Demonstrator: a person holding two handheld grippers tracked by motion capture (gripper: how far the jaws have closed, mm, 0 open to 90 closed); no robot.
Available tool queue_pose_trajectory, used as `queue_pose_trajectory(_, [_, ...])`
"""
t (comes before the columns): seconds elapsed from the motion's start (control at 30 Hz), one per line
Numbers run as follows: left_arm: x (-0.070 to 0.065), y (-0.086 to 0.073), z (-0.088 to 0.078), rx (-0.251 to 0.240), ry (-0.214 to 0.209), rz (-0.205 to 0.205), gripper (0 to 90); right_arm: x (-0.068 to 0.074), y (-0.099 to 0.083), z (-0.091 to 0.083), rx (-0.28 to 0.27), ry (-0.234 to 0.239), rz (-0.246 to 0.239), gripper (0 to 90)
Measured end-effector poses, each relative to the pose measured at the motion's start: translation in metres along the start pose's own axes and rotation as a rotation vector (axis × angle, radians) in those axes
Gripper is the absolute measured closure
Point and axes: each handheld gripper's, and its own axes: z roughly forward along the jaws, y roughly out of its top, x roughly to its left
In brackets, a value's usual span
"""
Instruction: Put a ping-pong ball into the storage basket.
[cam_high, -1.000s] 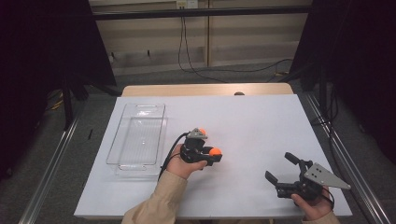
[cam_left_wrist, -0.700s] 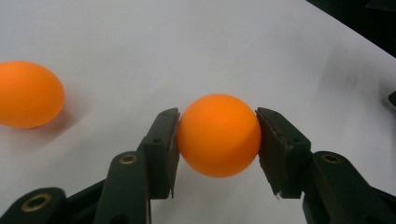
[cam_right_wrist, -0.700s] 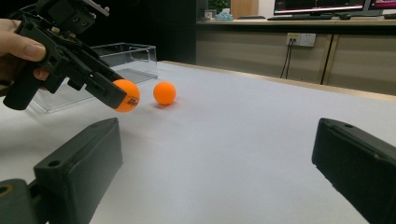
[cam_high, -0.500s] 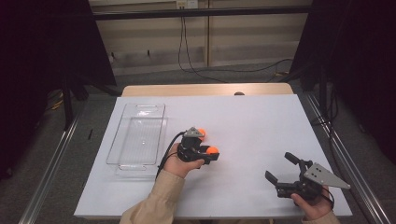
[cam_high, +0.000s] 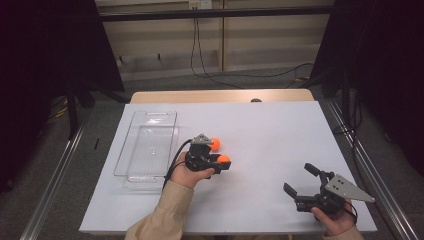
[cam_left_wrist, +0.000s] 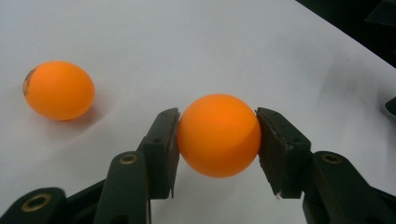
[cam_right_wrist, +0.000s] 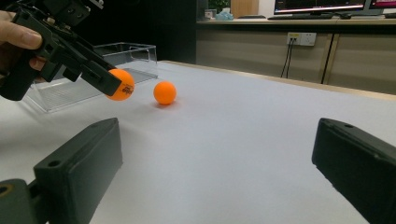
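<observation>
Left gripper view: orange ball (cam_left_wrist: 218, 135), light, smooth, hollow-looking, likely slippery; pinched across its middle by left gripper (cam_left_wrist: 217, 140) jaws, just above bench (cam_high: 280, 130), near clear tray (cam_high: 145, 145). Second ball (cam_left_wrist: 58, 90) loose beside. Right gripper (cam_high: 304, 181) jaws wide, empty.

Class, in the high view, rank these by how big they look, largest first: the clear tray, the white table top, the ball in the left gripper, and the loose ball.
1. White table top
2. Clear tray
3. Held ball and loose ball: they look alike, so no ranking between them.
</observation>
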Motion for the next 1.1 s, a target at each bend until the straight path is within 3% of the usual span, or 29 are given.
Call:
queue_pose_trajectory(0.5, [0.005,0.0,-0.008,-0.004,-0.012,-0.02,51.2,0.0,0.0,0.0,-0.003,0.003,0.001,1.4])
queue_pose_trajectory(1.1, [0.009,0.001,-0.016,0.004,0.005,-0.038,51.1,0.001,0.001,0.0,-0.005,0.0,0.007,1.4])
